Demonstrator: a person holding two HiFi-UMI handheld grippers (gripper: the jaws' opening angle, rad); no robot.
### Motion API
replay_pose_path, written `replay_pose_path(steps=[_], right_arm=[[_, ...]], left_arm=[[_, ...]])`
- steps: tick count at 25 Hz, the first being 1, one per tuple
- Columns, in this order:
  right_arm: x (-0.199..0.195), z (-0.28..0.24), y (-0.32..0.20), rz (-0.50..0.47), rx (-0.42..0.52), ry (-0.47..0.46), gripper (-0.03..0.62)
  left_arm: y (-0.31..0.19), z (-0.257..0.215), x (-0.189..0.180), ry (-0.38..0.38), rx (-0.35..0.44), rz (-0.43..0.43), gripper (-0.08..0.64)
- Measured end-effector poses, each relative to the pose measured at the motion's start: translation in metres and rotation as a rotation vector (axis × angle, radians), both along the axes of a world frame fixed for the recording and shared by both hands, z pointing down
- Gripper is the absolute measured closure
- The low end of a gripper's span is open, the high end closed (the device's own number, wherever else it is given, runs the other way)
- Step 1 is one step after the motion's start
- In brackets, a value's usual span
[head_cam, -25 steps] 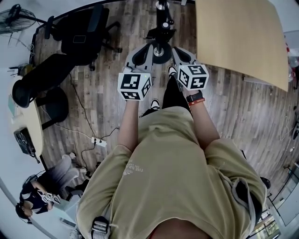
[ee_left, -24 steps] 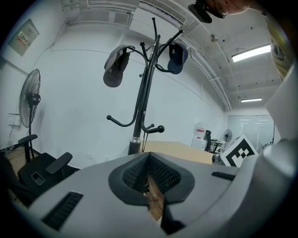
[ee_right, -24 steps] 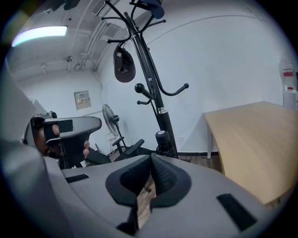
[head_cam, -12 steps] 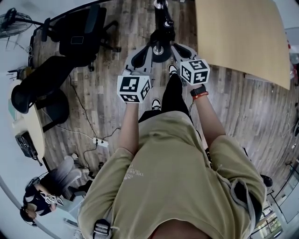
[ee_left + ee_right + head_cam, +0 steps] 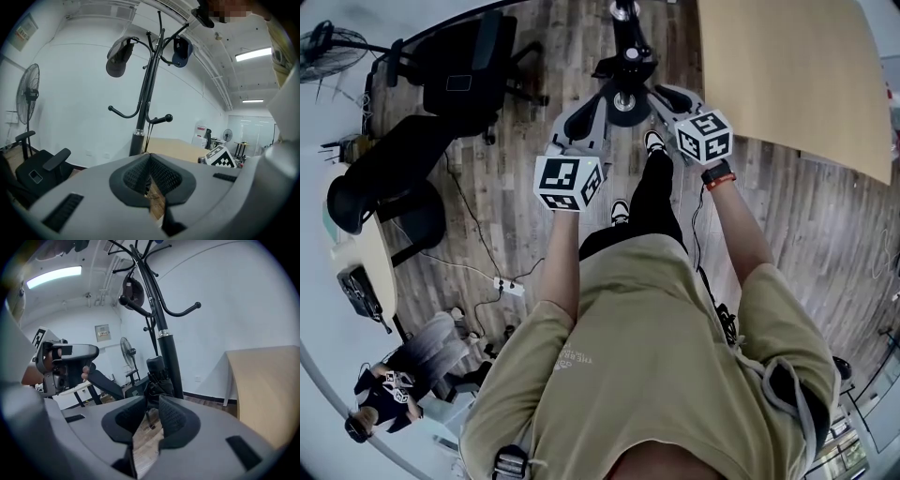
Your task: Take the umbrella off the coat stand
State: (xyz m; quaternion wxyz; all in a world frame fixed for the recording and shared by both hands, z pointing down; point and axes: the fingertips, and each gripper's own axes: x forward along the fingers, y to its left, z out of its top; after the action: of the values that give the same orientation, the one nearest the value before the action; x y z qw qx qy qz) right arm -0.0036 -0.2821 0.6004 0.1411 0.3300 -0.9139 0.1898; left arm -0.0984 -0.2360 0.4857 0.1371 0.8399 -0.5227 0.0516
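The black coat stand (image 5: 628, 52) rises just ahead of both grippers. A folded black umbrella (image 5: 157, 376) hangs against its pole (image 5: 166, 352), straight beyond my right gripper (image 5: 149, 417). That gripper's jaws have just been opening. A narrow gap shows between its pads, with nothing in it, and the umbrella is a short way past the fingertips. In the head view the right gripper (image 5: 672, 98) is right of the stand and the left gripper (image 5: 581, 117) is left of it. My left gripper (image 5: 149, 159) is shut and empty, pointing at the pole (image 5: 139, 124).
A dark cap (image 5: 118, 57) and a blue cap (image 5: 180, 50) hang on the upper hooks. Office chairs (image 5: 464, 70) and a fan (image 5: 328, 42) stand to the left, and a wooden table (image 5: 787, 75) to the right. A cable and power strip (image 5: 508, 288) lie on the floor. A seated person (image 5: 403, 375) is at lower left.
In the head view the right gripper has shifted up and to the right, beside the stand. The left gripper has hardly moved.
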Motion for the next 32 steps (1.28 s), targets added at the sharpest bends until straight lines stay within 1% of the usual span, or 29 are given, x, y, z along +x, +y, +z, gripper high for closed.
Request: replay_pose_path(steps=[5, 6, 10, 13, 14, 16, 17, 19, 21, 25, 28, 32], right_arm=[[0.001, 0.007, -0.011, -0.083, 0.017, 0.001, 0.466], [0.001, 0.007, -0.013, -0.098, 0.021, 0.007, 0.452], [0.006, 0.005, -0.022, -0.122, 0.022, 0.003, 0.417], [0.006, 0.008, -0.029, -0.168, 0.025, -0.014, 0.385], [0.006, 0.01, -0.031, -0.19, 0.029, -0.021, 0.358], [0.006, 0.014, -0.037, -0.237, 0.035, -0.028, 0.332], [0.004, 0.016, -0.039, -0.265, 0.039, -0.026, 0.314], [0.0, 0.021, -0.045, -0.321, 0.049, -0.009, 0.295], [-0.006, 0.024, -0.051, -0.357, 0.055, -0.004, 0.282], [-0.013, 0.021, -0.059, -0.379, 0.073, -0.034, 0.248], [-0.021, 0.019, -0.062, -0.412, 0.083, -0.049, 0.226], [-0.035, 0.018, -0.064, -0.458, 0.104, -0.053, 0.222]], left_arm=[[-0.006, 0.006, 0.003, -0.01, -0.003, 0.012, 0.537], [-0.006, 0.006, 0.004, -0.009, -0.004, 0.014, 0.537], [-0.007, 0.005, 0.009, -0.003, -0.006, 0.022, 0.537], [-0.012, 0.009, 0.015, 0.003, -0.01, 0.033, 0.537], [-0.013, 0.01, 0.017, 0.007, -0.011, 0.036, 0.537], [-0.013, 0.011, 0.021, 0.016, -0.013, 0.042, 0.537], [-0.014, 0.011, 0.022, 0.02, -0.014, 0.044, 0.537], [-0.016, 0.013, 0.024, 0.022, -0.017, 0.049, 0.537], [-0.021, 0.018, 0.026, 0.019, -0.024, 0.052, 0.537], [-0.02, 0.023, 0.031, 0.016, -0.028, 0.058, 0.537], [-0.02, 0.022, 0.03, 0.017, -0.024, 0.055, 0.537], [-0.021, 0.022, 0.025, 0.015, -0.022, 0.046, 0.537]])
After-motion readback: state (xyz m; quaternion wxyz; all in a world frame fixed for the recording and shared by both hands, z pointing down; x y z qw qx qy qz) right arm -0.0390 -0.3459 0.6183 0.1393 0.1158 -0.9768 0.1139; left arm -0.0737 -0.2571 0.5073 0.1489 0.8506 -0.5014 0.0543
